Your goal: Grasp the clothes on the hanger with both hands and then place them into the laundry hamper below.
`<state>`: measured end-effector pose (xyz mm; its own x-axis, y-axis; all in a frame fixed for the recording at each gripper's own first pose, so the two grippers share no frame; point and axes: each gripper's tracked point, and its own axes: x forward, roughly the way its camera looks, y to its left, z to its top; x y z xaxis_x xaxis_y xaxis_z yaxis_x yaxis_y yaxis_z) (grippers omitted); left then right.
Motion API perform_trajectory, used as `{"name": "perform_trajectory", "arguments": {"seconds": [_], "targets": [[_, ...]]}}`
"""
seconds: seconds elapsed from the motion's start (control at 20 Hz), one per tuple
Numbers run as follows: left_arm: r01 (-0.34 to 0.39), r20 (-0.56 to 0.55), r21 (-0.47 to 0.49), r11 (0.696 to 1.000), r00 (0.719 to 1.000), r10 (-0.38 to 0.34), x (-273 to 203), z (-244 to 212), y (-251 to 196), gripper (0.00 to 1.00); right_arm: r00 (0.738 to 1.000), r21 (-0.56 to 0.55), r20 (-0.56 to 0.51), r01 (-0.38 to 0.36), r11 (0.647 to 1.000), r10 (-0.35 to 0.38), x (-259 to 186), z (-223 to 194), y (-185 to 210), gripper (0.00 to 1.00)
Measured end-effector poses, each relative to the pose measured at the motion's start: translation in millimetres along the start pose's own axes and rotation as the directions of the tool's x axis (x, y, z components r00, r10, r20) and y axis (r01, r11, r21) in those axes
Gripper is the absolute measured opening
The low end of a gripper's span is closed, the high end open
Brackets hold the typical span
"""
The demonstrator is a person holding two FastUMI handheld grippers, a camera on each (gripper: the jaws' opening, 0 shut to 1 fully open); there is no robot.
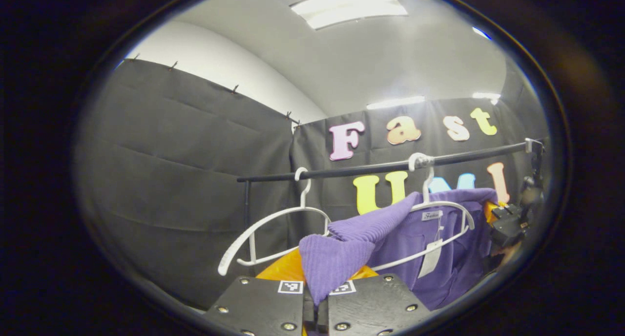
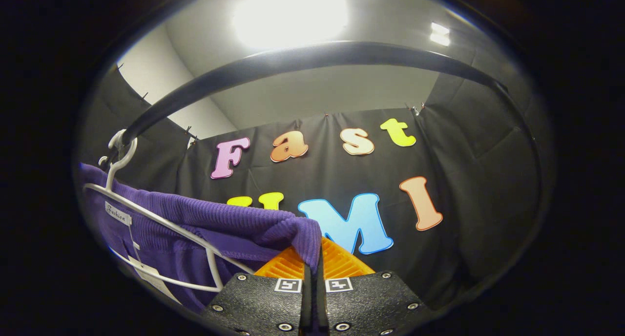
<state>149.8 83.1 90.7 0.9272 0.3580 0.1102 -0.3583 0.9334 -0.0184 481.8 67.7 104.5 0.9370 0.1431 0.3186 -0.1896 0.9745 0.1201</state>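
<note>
The left hand-held gripper [image 1: 315,304] is clenched on a fold of the purple sweater [image 1: 342,258]; the right hand-held gripper [image 2: 312,297] is likewise clamped on the sweater's other shoulder [image 2: 293,233]; the sweater hangs on a white hanger [image 1: 442,228] hooked over the black rail [image 1: 381,167], beside an empty hanger [image 1: 268,233] toward the rail's left end; to do this step well, I judge both grips should lift the shoulders up and off the hanger's arms evenly, keeping the fabric taut between them, before lowering toward the hamper
</note>
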Motion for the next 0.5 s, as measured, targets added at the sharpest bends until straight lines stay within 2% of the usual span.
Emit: {"name": "perform_trajectory", "arguments": {"seconds": [0.2, 0.5], "targets": [[0.007, 0.029, 0.019, 1.000, 1.000, -0.008, 3.3, 18.5, 7.2, 0.00, 0.998, 0.056, -0.062, -0.017, 0.998, 0.021, 8.4, -27.6, 9.8, 0.04], [0.040, 0.023, 0.009, 0.999, 0.999, -0.040, 6.7, 30.2, 19.7, 0.00, 0.971, 0.257, -0.187, -0.095, 0.962, 0.146, 19.9, -68.3, 29.2, 0.04]]}}
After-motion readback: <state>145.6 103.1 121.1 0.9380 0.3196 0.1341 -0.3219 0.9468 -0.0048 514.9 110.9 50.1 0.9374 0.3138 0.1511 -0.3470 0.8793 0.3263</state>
